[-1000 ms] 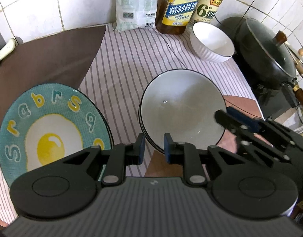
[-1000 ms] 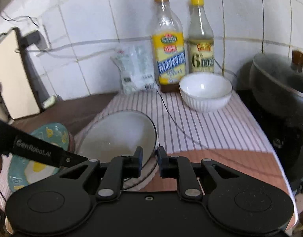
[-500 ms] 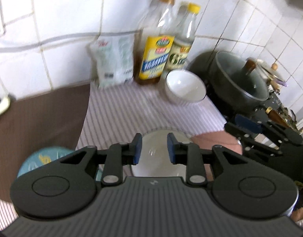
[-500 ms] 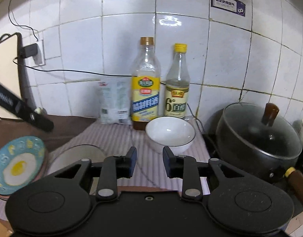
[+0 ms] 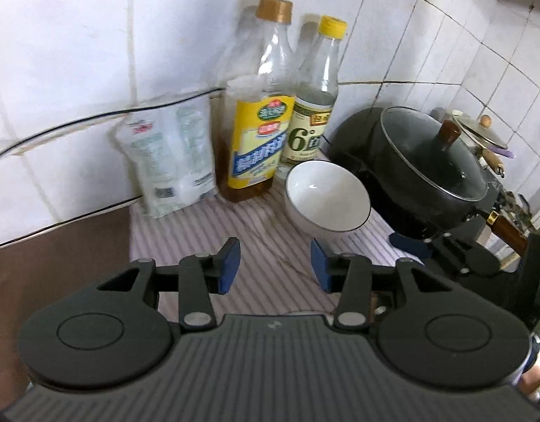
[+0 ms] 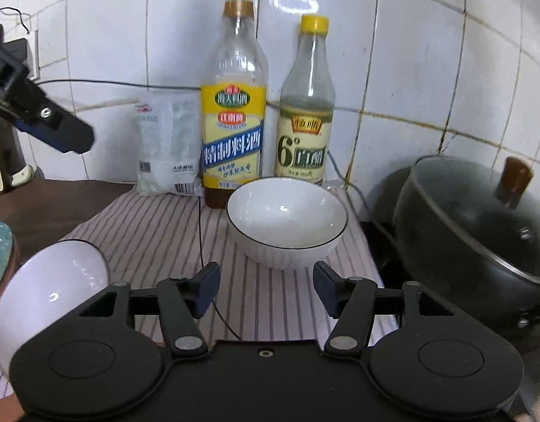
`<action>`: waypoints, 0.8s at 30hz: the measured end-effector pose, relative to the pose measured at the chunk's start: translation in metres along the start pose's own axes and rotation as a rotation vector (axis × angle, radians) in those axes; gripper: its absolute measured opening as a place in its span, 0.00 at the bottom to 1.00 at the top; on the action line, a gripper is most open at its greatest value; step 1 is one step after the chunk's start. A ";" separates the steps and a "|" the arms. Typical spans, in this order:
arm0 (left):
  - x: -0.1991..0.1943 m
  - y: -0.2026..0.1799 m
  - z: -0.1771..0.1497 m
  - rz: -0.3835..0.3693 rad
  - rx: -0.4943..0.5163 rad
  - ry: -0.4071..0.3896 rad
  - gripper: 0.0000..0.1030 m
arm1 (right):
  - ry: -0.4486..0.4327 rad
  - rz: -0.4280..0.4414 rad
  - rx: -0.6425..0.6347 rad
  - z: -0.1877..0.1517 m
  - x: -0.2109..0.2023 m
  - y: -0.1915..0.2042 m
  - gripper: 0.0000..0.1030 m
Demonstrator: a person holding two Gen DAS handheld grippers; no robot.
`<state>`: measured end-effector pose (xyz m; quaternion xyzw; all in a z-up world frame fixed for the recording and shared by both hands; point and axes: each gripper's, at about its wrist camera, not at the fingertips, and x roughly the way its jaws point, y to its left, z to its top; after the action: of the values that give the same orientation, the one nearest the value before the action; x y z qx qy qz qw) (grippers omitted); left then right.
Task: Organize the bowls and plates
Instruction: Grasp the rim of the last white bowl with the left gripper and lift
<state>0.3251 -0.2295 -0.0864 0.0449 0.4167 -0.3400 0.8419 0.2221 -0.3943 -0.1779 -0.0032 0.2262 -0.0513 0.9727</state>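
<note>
- Left gripper point(image 5: 275, 263) was open, jaws spread, holding nothing
- Right gripper point(image 6: 266, 290) was open, just short of the white bowl point(image 6: 287, 221) on the striped cloth point(image 6: 157, 232)

The yellow-labelled bottle point(image 6: 234, 112) carries "精制料酒" on a blue band. At its 3 o'clock, the yellow-capped bottle point(image 6: 305, 119) reads "6°" in large print, with "500ml" beneath. The white bag point(image 6: 166, 147) at 9 o'clock bears print too small to read.
</note>
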 end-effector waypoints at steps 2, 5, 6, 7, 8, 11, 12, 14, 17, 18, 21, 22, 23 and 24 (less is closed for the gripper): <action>0.015 0.001 0.005 -0.056 -0.003 -0.006 0.42 | 0.004 0.001 0.007 -0.001 0.013 0.000 0.69; 0.042 -0.002 0.010 -0.052 0.004 0.007 0.42 | 0.027 0.018 0.003 -0.004 0.032 0.000 0.72; 0.049 -0.004 0.011 -0.052 0.013 0.008 0.42 | 0.033 0.018 0.006 -0.005 0.038 -0.001 0.73; 0.057 -0.006 0.013 -0.042 0.017 0.013 0.42 | 0.043 0.015 0.013 -0.005 0.044 -0.002 0.74; 0.064 -0.008 0.014 -0.039 0.023 0.020 0.42 | 0.052 0.013 0.023 -0.005 0.051 -0.003 0.77; 0.086 -0.010 0.019 -0.062 0.024 0.037 0.42 | 0.040 0.007 0.061 -0.005 0.062 -0.007 0.87; 0.094 -0.011 0.021 -0.062 0.023 0.045 0.42 | 0.039 0.010 0.070 -0.005 0.064 -0.008 0.87; 0.111 -0.011 0.024 -0.059 0.021 0.066 0.42 | 0.045 0.025 0.078 -0.004 0.070 -0.009 0.88; 0.131 -0.008 0.025 -0.072 -0.003 0.117 0.41 | 0.047 0.017 0.070 -0.001 0.078 -0.007 0.91; 0.135 -0.005 0.024 -0.071 -0.018 0.126 0.41 | 0.050 0.014 0.076 0.000 0.081 -0.008 0.91; 0.140 -0.003 0.022 -0.092 -0.022 0.126 0.41 | 0.044 0.013 0.105 0.000 0.086 -0.011 0.91; 0.142 -0.004 0.023 -0.090 -0.018 0.125 0.40 | 0.043 0.013 0.108 0.001 0.087 -0.011 0.91; 0.144 -0.005 0.024 -0.088 -0.015 0.126 0.40 | 0.043 0.010 0.108 0.001 0.088 -0.011 0.91; 0.147 -0.006 0.025 -0.088 -0.013 0.127 0.39 | 0.039 0.007 0.108 0.001 0.089 -0.012 0.91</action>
<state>0.4002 -0.3220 -0.1767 0.0426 0.4731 -0.3703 0.7982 0.3009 -0.4149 -0.2159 0.0508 0.2423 -0.0602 0.9670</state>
